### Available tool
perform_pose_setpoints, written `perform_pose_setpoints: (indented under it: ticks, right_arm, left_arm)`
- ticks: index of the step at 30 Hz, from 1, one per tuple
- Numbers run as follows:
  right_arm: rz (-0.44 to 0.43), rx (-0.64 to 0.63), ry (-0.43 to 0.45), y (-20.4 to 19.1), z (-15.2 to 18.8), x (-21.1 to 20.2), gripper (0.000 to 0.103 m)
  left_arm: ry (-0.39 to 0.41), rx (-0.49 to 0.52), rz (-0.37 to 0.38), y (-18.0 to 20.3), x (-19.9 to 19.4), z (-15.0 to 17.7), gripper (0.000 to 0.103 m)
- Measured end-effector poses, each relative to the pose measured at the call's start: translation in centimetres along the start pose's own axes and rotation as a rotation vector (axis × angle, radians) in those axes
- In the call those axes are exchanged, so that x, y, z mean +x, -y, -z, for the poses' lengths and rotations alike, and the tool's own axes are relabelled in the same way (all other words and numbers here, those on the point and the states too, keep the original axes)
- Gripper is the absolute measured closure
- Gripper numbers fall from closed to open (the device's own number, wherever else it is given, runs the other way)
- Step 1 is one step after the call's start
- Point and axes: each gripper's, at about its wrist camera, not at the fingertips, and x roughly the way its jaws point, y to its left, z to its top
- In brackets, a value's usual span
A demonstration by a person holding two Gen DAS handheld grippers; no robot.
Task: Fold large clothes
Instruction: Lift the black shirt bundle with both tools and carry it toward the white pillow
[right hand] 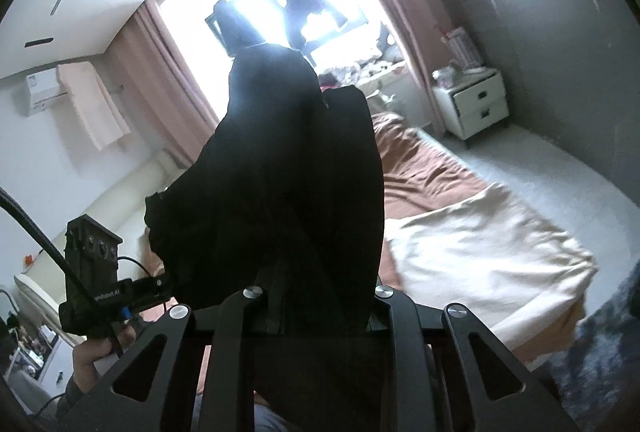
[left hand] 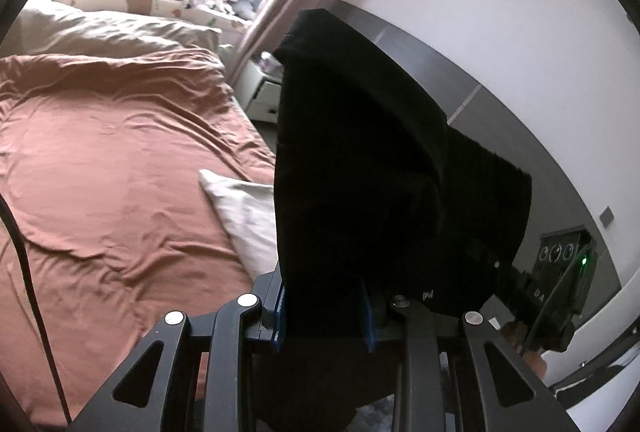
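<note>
A large black garment (left hand: 360,167) hangs in the air between both grippers, above the bed's edge. My left gripper (left hand: 326,312) is shut on one part of it; the cloth drapes over and hides the blue-padded fingertips (left hand: 282,312). My right gripper (right hand: 320,296) is shut on another part of the same black garment (right hand: 296,167), which covers its fingers. The right gripper also shows at the right of the left wrist view (left hand: 560,292), and the left gripper shows at the left of the right wrist view (right hand: 96,284). The two stand close side by side.
A bed with a brown sheet (left hand: 120,151) lies below and left. A cream pillow or blanket (right hand: 480,244) lies on the bed's near end. A white nightstand (right hand: 472,103) stands by the grey wall. Pink curtains (right hand: 168,71) frame a bright window with dark clothes hanging.
</note>
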Motion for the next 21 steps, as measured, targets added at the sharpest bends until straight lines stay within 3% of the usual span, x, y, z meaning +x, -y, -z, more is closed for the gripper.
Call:
perform_pose_setpoints:
  ticks: [11,21]
  right_arm:
    - [0.104,-0.008,0.038,3.0,-0.5,-3.7,0.085]
    - [0.146,0.042,0.003,2.8,-1.9,1.9,0.085]
  left_arm:
    - [-0.119,0.060,0.094,5.5,6.5,1.2,0.073]
    - [-0.198,0.008,0.107,3.6,13.1,-0.1,0.073]
